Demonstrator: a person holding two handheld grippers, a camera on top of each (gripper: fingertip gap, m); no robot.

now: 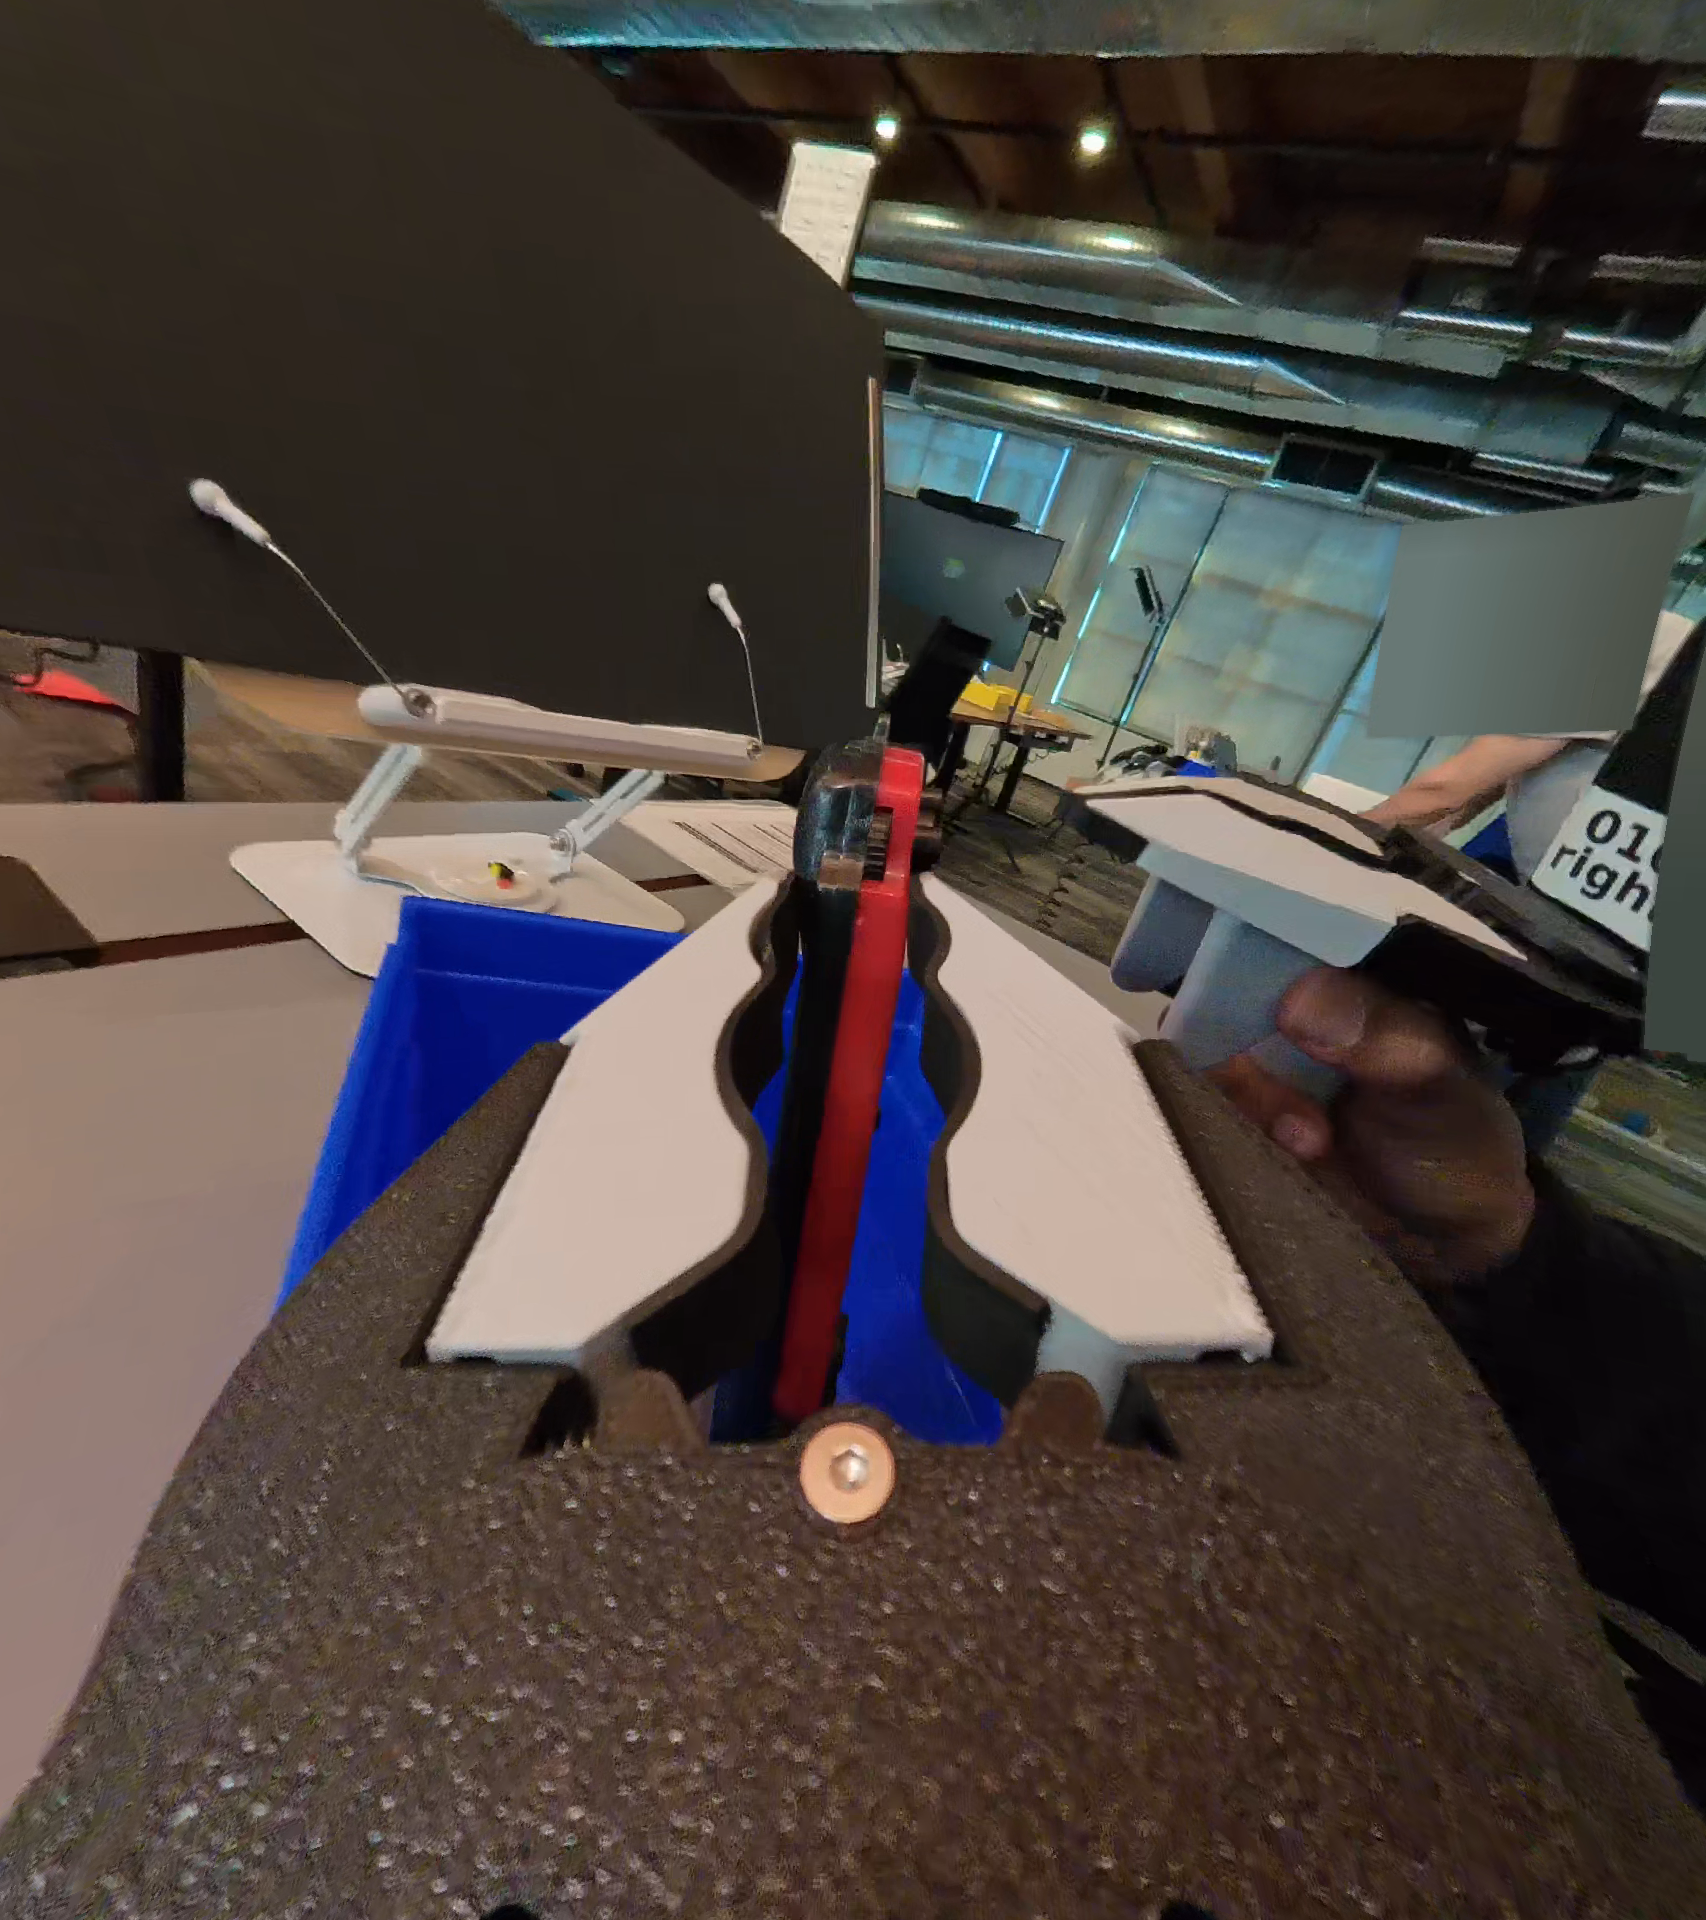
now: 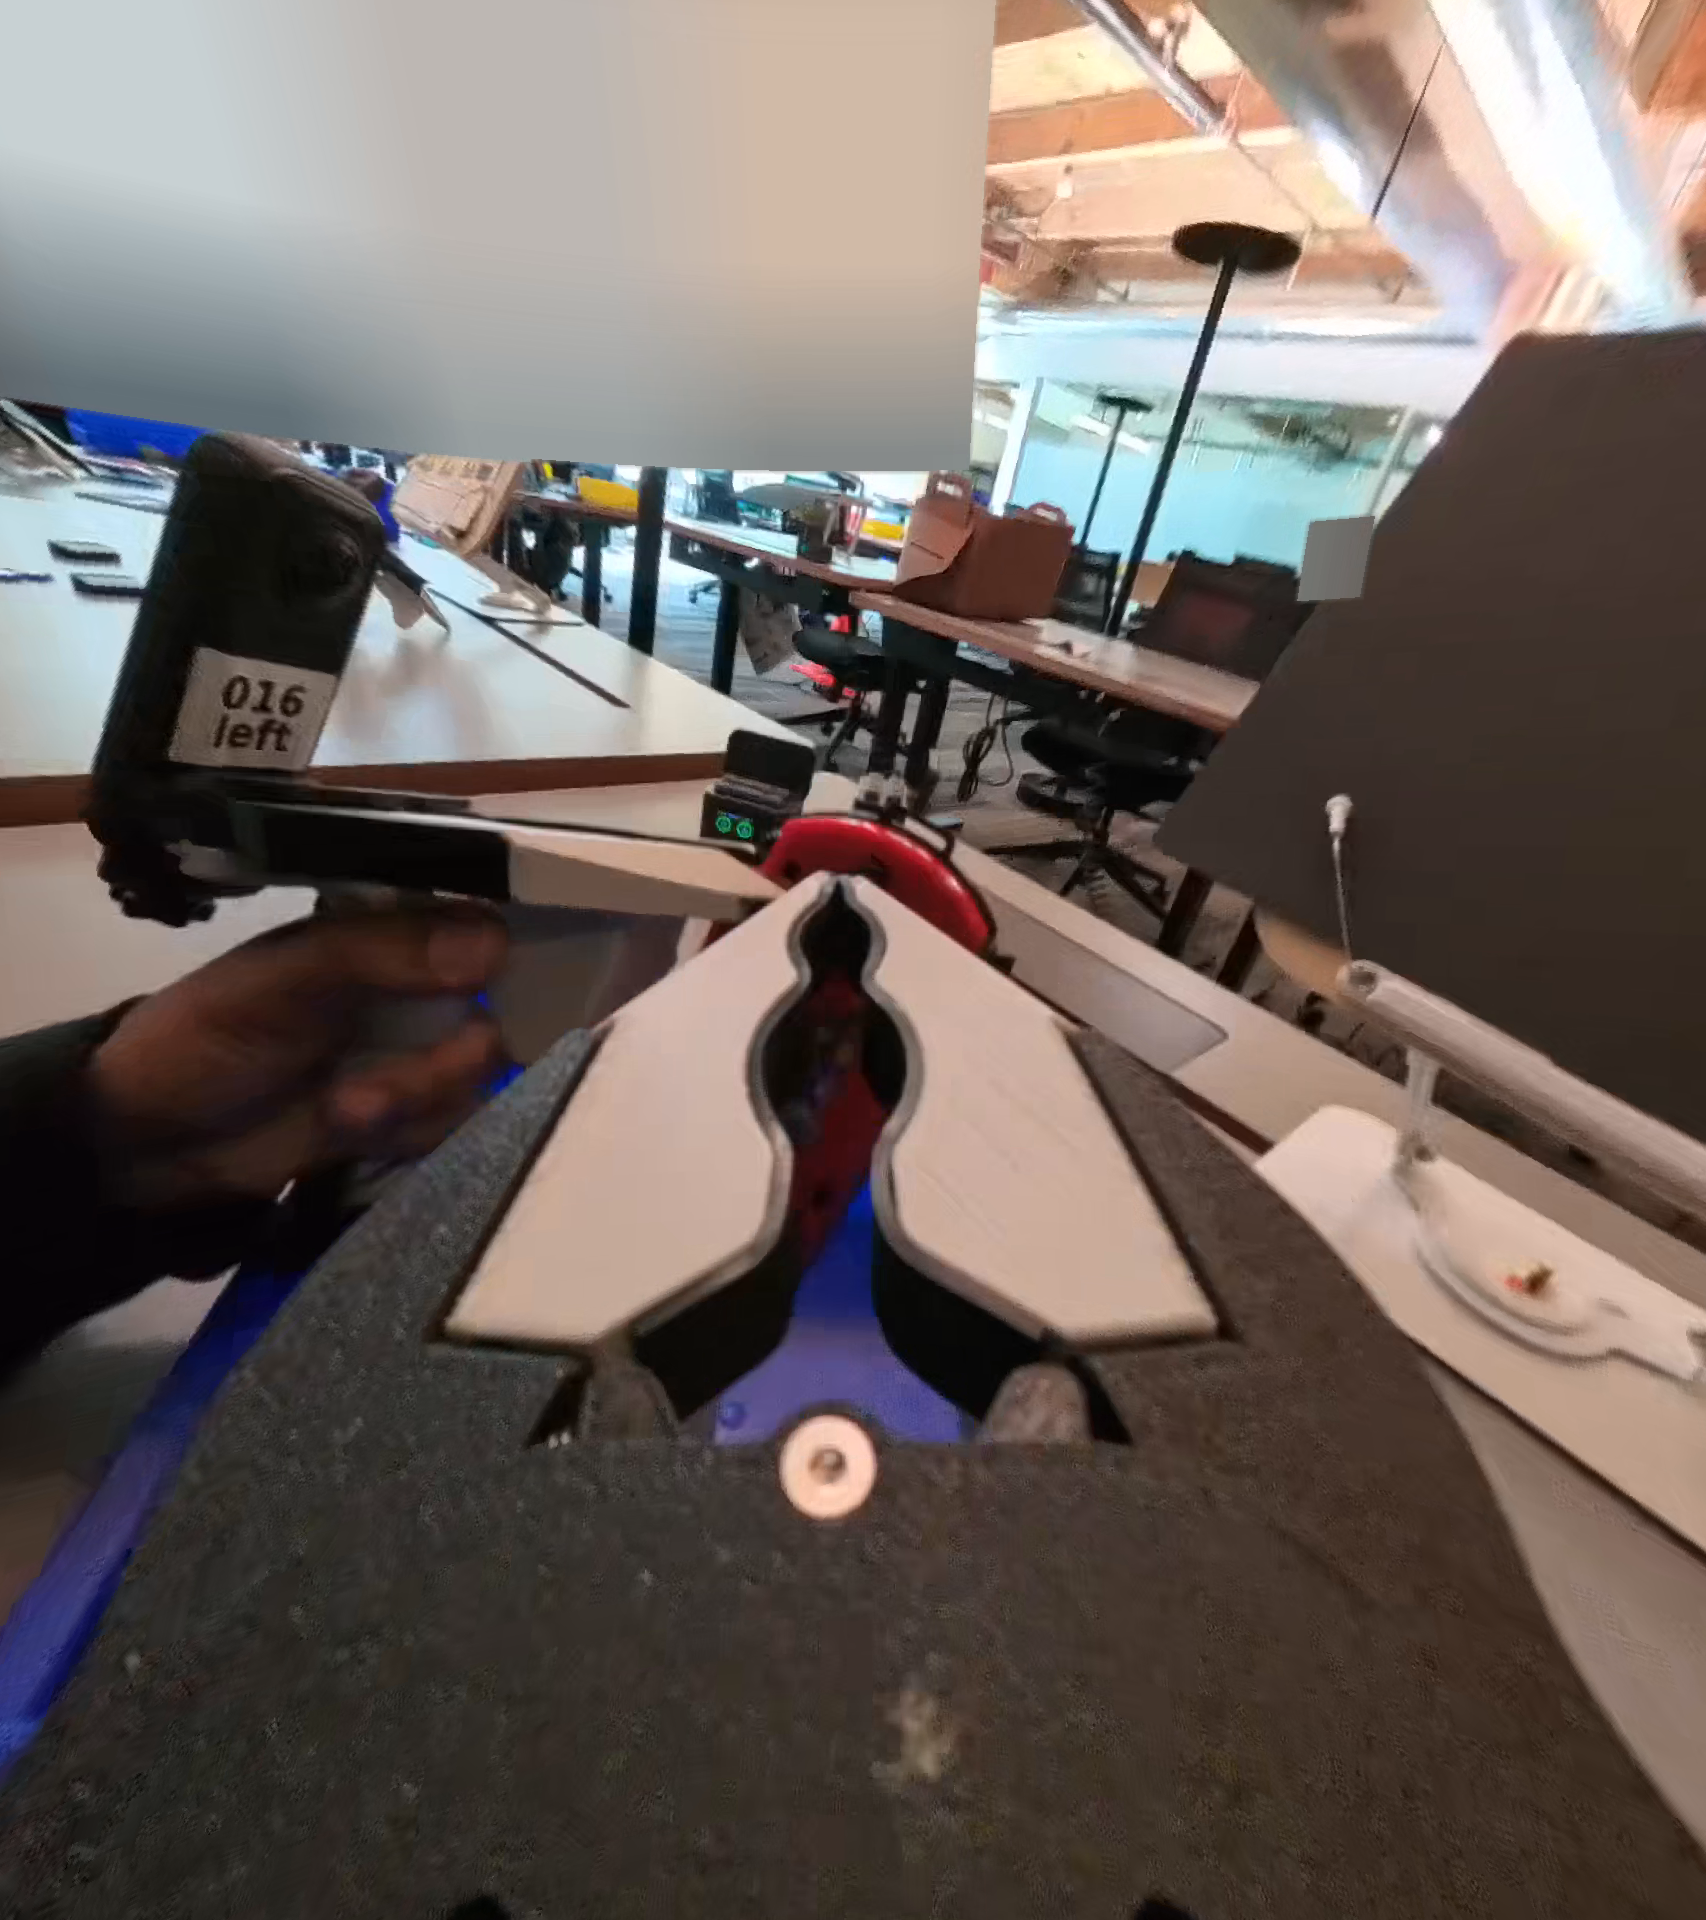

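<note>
My left gripper [image 1: 854, 883] is shut on a red and black hand tool [image 1: 844, 1091]. The tool stands on edge between the white fingers [image 1: 641, 1122], and its head sticks out past the tips. A blue bin [image 1: 475, 1039] lies right under it. In the right wrist view the left gripper [image 2: 724, 883] reaches in from the left onto the tool's red curved part [image 2: 890, 862]. My right gripper [image 2: 833, 883] is shut with its tips together, just in front of the tool. Through the hollow between its fingers I see red and blue. In the left wrist view the right gripper [image 1: 1077, 798] sits to the right of the tool, apart from it.
A white folding stand [image 1: 475, 873] with thin rods holds a big black board [image 1: 361, 364] behind the bin. It also shows in the right wrist view [image 2: 1555, 1382]. A printed sheet [image 1: 724, 836] lies on the grey table [image 1: 101, 1143]. A small black case with green lights [image 2: 755, 800] stands nearby. A hand [image 1: 1389, 1122] holds the right gripper. About 5 cm separates my left fingertips from my right.
</note>
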